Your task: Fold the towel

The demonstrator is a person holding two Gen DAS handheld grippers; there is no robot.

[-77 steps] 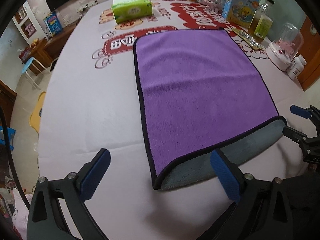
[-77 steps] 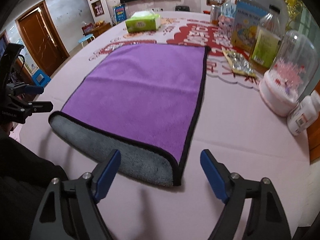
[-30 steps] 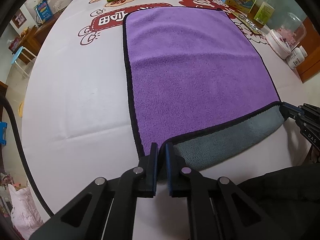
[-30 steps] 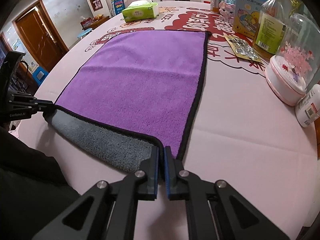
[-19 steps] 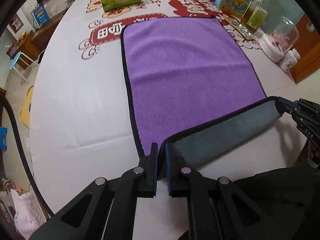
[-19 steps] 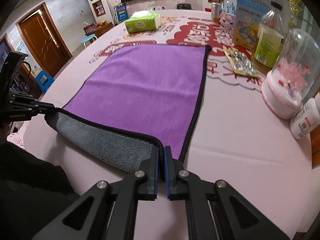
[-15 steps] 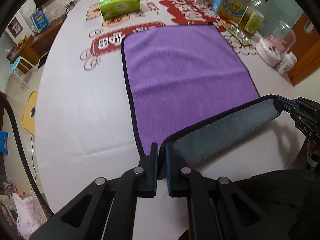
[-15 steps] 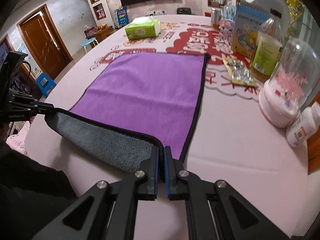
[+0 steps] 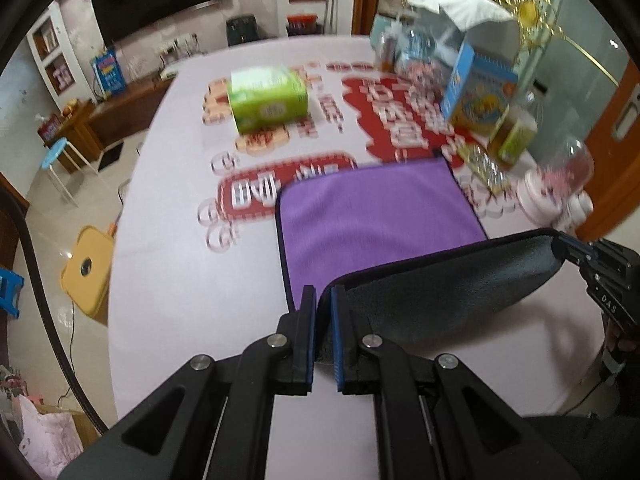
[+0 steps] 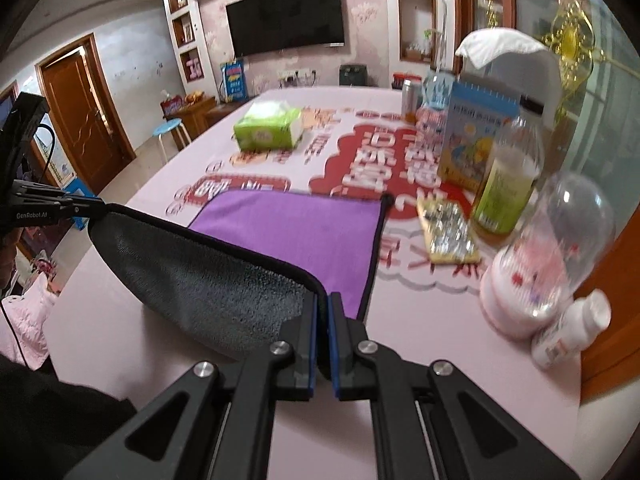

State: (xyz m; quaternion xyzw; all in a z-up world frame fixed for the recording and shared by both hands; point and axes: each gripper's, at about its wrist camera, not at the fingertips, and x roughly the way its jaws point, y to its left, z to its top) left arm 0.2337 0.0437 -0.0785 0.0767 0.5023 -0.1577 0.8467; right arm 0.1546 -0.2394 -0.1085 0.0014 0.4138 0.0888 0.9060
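Observation:
A purple towel (image 9: 372, 216) with a black hem and a grey underside lies on the pink table; its far half rests flat. My left gripper (image 9: 323, 300) is shut on the towel's near left corner and my right gripper (image 10: 323, 306) is shut on its near right corner. The near edge is lifted well above the table, so the grey underside (image 10: 208, 280) faces me. The right gripper also shows at the right of the left wrist view (image 9: 568, 246), and the left gripper at the left of the right wrist view (image 10: 94, 202). The towel (image 10: 292, 236) shows purple beyond the raised edge.
A green tissue box (image 9: 266, 100) stands beyond the towel. On the right are a blue box (image 10: 478, 136), a bottle (image 10: 506, 188), a glass dome ornament (image 10: 544, 256), a small white bottle (image 10: 568, 334) and a foil packet (image 10: 446, 234).
Both grippers, shut on the near corners, have raised the towel's near edge higher and carried it forward; more grey underside shows and less purple is visible.

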